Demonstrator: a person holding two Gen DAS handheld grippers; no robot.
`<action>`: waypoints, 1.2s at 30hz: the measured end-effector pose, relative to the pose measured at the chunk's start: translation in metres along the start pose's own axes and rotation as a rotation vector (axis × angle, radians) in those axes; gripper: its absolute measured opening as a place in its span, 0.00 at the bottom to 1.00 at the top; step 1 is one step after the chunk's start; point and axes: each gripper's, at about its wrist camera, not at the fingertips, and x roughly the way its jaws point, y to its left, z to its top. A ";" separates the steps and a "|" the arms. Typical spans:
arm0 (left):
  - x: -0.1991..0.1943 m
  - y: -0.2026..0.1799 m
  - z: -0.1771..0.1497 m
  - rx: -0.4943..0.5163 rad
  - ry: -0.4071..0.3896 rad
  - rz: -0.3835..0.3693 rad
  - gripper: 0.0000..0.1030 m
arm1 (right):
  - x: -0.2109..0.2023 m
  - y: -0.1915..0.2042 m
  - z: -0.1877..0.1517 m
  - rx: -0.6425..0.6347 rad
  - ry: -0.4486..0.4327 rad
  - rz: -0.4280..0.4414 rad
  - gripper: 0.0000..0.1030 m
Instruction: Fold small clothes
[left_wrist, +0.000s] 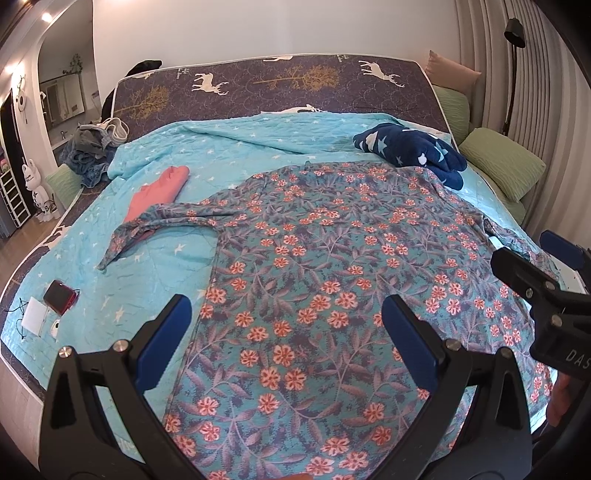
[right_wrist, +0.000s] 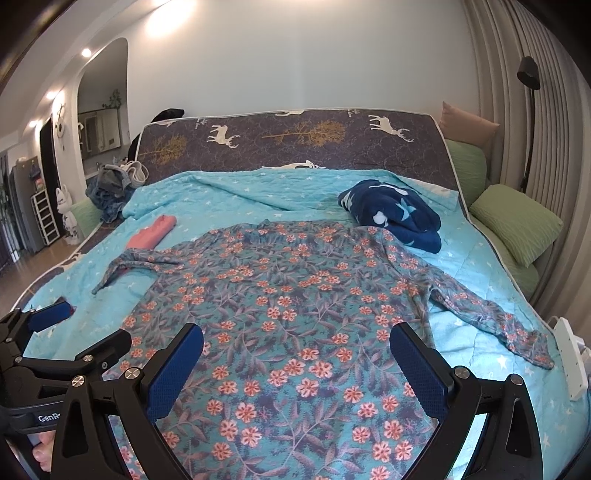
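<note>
Jaws spread on both grippers, left (left_wrist: 286, 328) and right (right_wrist: 297, 362) | floral shirt (right_wrist: 295, 306) flat on quilt (right_wrist: 229, 199)

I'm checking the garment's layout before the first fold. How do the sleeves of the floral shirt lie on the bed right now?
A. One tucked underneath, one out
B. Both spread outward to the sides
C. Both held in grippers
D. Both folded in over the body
B: the floral shirt lies flat on the turquoise quilt with a sleeve stretched out to each side, and both open grippers, left gripper and right gripper, hold nothing.
</note>
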 end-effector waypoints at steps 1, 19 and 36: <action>0.000 0.000 0.000 0.000 0.000 0.001 0.99 | 0.000 0.000 0.000 0.000 0.001 0.000 1.00; 0.006 0.006 -0.004 -0.013 0.007 -0.017 0.99 | 0.002 0.005 -0.001 -0.003 0.011 -0.011 1.00; 0.033 0.040 -0.006 -0.129 0.081 -0.148 0.99 | 0.015 0.013 -0.002 -0.006 0.051 -0.025 1.00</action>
